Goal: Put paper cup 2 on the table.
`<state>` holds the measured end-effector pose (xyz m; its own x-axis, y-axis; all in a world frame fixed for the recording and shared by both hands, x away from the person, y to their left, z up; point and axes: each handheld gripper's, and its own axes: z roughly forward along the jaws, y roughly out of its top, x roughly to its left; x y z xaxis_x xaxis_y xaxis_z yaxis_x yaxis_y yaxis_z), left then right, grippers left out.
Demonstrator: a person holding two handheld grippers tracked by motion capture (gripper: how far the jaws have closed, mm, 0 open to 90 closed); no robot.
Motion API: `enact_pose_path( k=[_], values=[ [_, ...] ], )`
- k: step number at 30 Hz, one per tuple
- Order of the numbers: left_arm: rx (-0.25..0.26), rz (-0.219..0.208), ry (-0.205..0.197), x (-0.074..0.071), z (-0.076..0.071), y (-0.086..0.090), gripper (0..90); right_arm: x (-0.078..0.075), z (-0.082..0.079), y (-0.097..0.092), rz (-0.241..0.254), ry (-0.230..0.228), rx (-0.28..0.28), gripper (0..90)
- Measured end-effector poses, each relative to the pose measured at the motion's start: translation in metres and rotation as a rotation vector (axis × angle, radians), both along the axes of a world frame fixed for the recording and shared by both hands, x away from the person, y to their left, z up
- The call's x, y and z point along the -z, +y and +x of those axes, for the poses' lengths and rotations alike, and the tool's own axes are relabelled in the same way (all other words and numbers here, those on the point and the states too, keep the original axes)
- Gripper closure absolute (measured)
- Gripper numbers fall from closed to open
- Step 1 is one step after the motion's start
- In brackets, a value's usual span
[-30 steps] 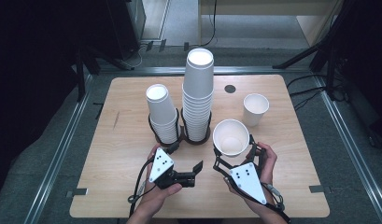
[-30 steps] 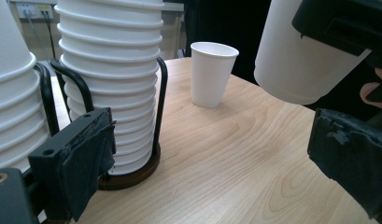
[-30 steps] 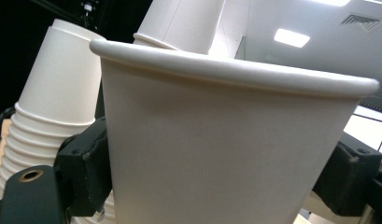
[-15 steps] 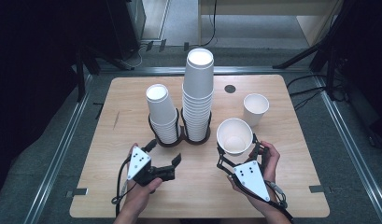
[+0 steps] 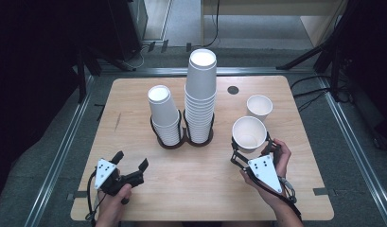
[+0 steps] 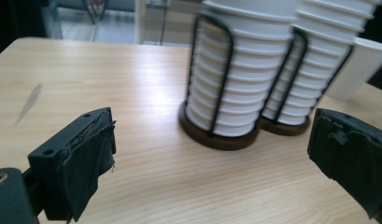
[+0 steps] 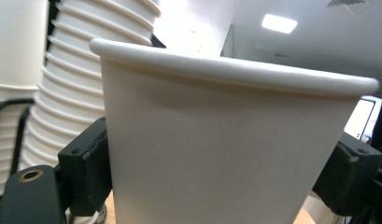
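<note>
My right gripper [image 5: 250,150] is shut on a white paper cup [image 5: 249,134], held upright at the table's right front; in the right gripper view the cup [image 7: 226,149] sits between both black jaws. My left gripper [image 5: 132,163] stands open and empty near the front left, its jaws wide apart over bare wood [image 6: 198,186]. Ahead of it are two stacks of white cups in black wire holders: a short stack [image 5: 163,116] and a tall stack [image 5: 200,94], seen close in the left gripper view [image 6: 235,84].
A single white cup [image 5: 259,107] stands upright at the back right, behind the held cup. A small dark round hole [image 5: 233,90] marks the wooden table [image 5: 129,94] near its far edge. Metal rails run along the floor on both sides of the table.
My left gripper has moved left and toward the front edge, away from the cup holders. The right gripper with its cup has shifted slightly toward the front.
</note>
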<state>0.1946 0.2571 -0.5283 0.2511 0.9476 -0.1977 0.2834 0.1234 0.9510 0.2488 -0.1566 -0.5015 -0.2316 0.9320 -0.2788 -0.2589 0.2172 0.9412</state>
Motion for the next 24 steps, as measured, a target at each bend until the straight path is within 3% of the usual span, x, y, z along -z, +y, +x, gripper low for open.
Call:
enact_pose_path(
  k=[8,11,14,19,24],
  values=[
    [-0.056,0.015,0.02,0.008,0.004,0.016,1.1,0.013,0.016,-0.023,0.032,0.07,0.051,13.8],
    [-0.075,0.003,0.03,0.01,0.005,0.021,1.1,0.02,0.023,-0.033,0.044,0.1,0.072,13.8],
    [-0.083,-0.015,0.032,0.011,0.005,0.025,1.1,0.028,0.029,-0.041,0.049,0.122,0.09,13.9],
    [-0.089,-0.01,0.041,0.012,0.006,0.028,1.1,0.04,0.037,-0.05,0.037,0.155,0.114,13.8],
    [-0.093,-0.011,0.041,0.012,0.006,0.029,1.1,0.047,0.042,-0.057,0.058,0.201,0.12,13.8]
  ],
)
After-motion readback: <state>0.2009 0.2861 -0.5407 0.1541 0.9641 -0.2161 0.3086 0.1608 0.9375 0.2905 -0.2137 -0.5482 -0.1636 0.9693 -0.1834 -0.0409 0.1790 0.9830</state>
